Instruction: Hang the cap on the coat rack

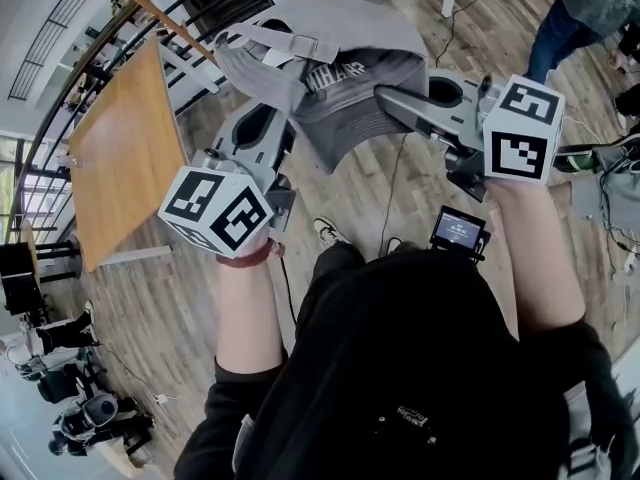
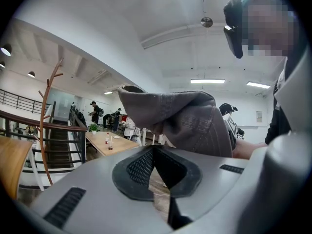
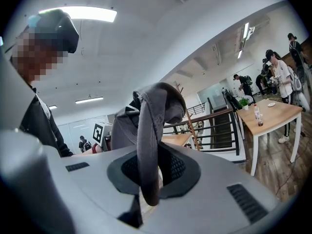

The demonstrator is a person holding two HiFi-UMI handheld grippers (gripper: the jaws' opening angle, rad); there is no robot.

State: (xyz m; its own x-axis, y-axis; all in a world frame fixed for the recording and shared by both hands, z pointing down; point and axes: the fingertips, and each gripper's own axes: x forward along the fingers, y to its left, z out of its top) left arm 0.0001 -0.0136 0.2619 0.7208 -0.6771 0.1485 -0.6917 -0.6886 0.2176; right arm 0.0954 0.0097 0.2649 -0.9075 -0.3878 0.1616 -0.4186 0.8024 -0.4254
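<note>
Your right gripper [image 3: 148, 162] is clamped on a fold of the grey fabric baseball cap [image 1: 340, 58], which runs as a thick band down between its black pads [image 3: 127, 170]. Your left gripper [image 2: 154, 150] has its jaws drawn together at the tips, right at the cap's lower edge, and appears to pinch the cloth there. You hold the cap up in the air between both grippers, in front of your chest and well above the wood-plank floor [image 1: 160, 308]. White lettering shows on its crown in the head view. The brown wooden coat rack with branch-like arms [image 2: 44, 106] stands far to the left in the left gripper view, beside a dark stair railing [image 2: 61, 133], well apart from the cap. A light wooden tabletop [image 1: 125, 158] lies below, to the left of your left gripper in the head view.
</note>
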